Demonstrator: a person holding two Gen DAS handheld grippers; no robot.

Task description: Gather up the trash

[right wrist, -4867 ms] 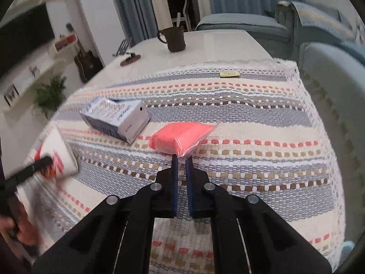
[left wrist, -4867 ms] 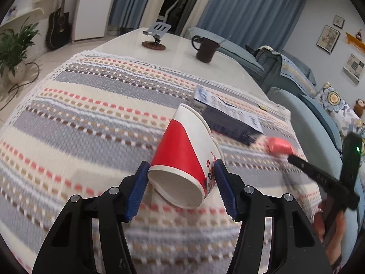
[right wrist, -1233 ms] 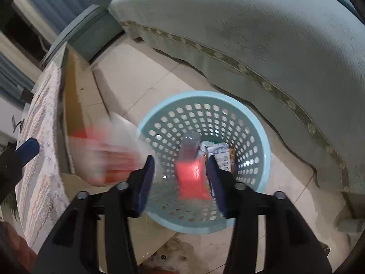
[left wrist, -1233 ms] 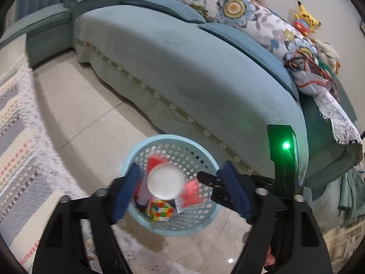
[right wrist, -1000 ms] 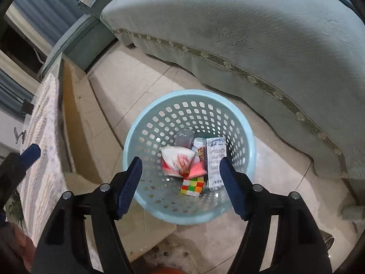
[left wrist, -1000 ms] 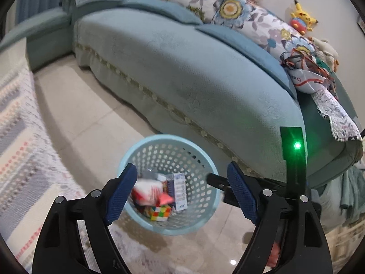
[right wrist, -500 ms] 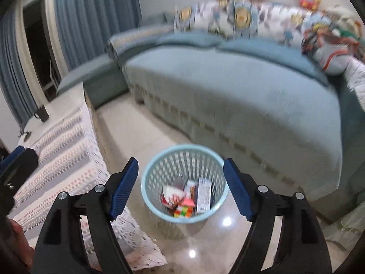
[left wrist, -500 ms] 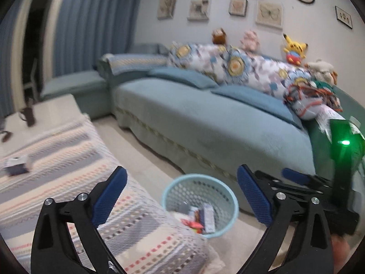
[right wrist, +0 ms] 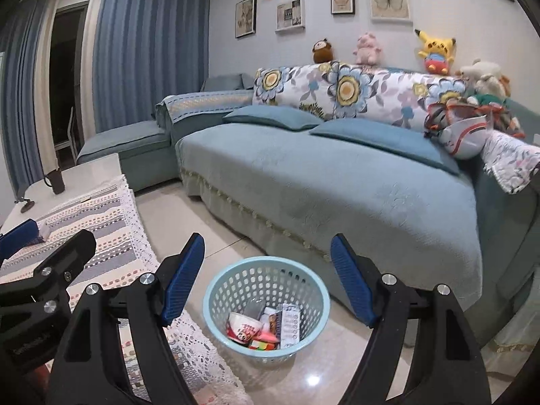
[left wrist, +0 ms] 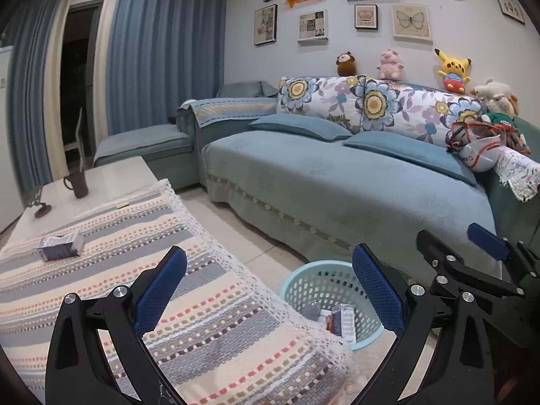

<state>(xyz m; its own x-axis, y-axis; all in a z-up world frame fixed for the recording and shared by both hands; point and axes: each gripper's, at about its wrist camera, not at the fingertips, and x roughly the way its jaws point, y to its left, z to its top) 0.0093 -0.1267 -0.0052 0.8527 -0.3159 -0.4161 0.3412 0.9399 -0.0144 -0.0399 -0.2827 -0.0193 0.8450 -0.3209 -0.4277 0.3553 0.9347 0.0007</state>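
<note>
A light blue perforated basket (right wrist: 305, 275) stands on the floor between the table and the sofa; it also shows in the left wrist view (left wrist: 297, 280). Inside lie the red and white paper cup (right wrist: 243, 330), a pink packet (right wrist: 268, 336) and other small trash. My left gripper (left wrist: 270, 293) is open and empty, above the table's corner. My right gripper (right wrist: 268, 281) is open and empty, high above the basket. A blue and white box (left wrist: 60, 248) lies on the striped tablecloth (left wrist: 168, 303).
A blue sofa (right wrist: 337, 185) with floral cushions runs behind the basket. A dark mug (left wrist: 79, 184) and a small stand (left wrist: 38, 206) sit at the table's far end. Tiled floor (right wrist: 209, 233) lies between table and sofa.
Both grippers dropped the cup and the pink packet into the basket, opened wide, then rose and tilted up, so the room and table come into view.
</note>
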